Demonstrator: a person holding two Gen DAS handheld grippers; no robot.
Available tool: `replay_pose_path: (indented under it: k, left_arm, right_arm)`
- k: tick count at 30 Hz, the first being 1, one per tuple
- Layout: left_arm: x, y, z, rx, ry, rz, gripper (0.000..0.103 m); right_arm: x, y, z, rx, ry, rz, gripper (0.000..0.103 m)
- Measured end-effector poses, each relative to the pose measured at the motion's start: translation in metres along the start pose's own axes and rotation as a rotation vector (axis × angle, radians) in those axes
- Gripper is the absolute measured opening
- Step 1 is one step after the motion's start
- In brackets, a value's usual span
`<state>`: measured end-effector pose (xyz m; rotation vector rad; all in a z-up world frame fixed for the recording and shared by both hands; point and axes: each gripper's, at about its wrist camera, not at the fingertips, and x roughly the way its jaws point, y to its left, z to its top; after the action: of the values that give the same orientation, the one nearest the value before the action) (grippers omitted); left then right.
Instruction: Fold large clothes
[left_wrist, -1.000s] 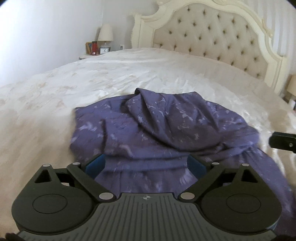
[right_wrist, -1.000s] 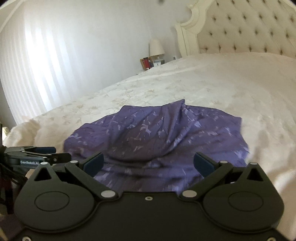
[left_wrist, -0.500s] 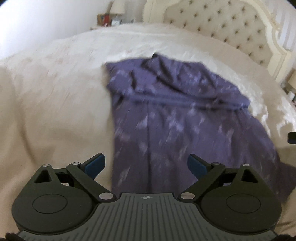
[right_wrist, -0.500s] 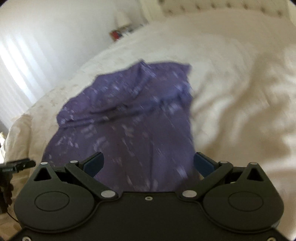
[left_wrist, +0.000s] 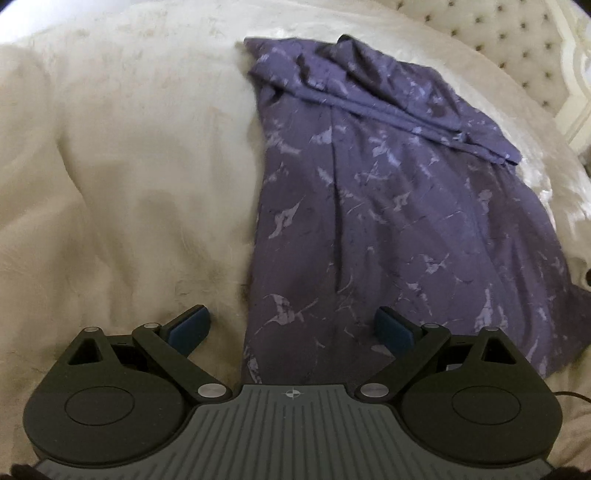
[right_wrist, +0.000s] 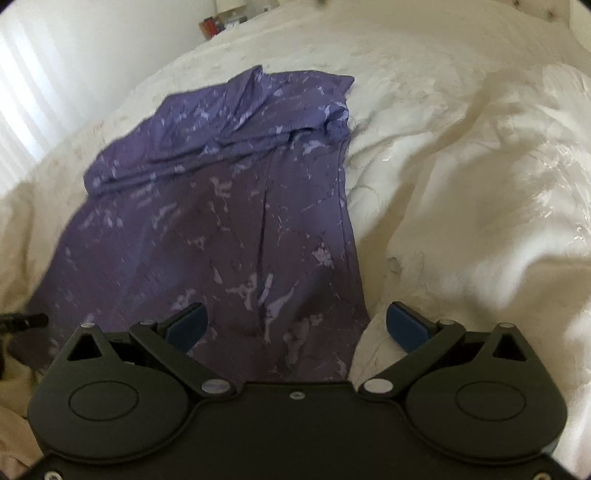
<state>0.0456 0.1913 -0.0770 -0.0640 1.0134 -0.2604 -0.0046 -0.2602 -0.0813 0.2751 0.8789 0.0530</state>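
Observation:
A large purple garment (left_wrist: 399, 206) with a pale leaf-like print lies spread on the cream bedspread (left_wrist: 122, 177), its far end bunched in folds. My left gripper (left_wrist: 291, 330) is open above the garment's near left edge, holding nothing. In the right wrist view the same garment (right_wrist: 221, 221) runs away from me, and my right gripper (right_wrist: 295, 326) hangs open over its near right edge, with one finger above cloth and the other above the bedspread (right_wrist: 480, 206). A black tip of the left gripper (right_wrist: 26, 319) shows at the left edge.
A tufted cream headboard (left_wrist: 517, 48) stands at the far right of the bed. A bedside table with small items (right_wrist: 218, 24) sits past the bed's far side, by a white wall and a bright curtained window (right_wrist: 22, 92). The bedspread is rumpled around the garment.
Both grippers have risen and tilted downward, so the garment now shows from above, stretched long toward me. They moved apart toward its near corners. Both stay open.

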Motion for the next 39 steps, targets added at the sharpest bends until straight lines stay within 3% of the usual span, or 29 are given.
replay_pose_path:
  k: [2, 13, 19, 23, 31, 39]
  left_arm:
    - [0.005, 0.001, 0.0, -0.01, 0.013, -0.012, 0.103]
    - [0.007, -0.003, -0.002, 0.012, 0.077, -0.02, 0.102]
    - [0.002, -0.007, -0.009, 0.048, 0.148, -0.101, 0.101]
    - [0.002, -0.011, -0.013, 0.08, 0.15, -0.101, 0.1]
    - [0.001, -0.009, -0.012, 0.064, 0.122, -0.103, 0.095]
    - [0.0, -0.006, -0.011, 0.043, 0.106, -0.111, 0.091]
  right_arm:
    - [0.002, 0.002, -0.002, -0.02, -0.001, -0.011, 0.103]
    - [0.006, 0.002, -0.005, -0.027, -0.01, 0.009, 0.103]
    - [0.007, 0.004, -0.005, -0.03, 0.007, 0.005, 0.103]
    - [0.01, 0.008, -0.001, -0.054, 0.069, -0.009, 0.103]
    - [0.025, 0.009, 0.013, -0.11, 0.287, 0.019, 0.103]
    - [0.034, 0.008, 0.013, -0.059, 0.372, 0.166, 0.103]
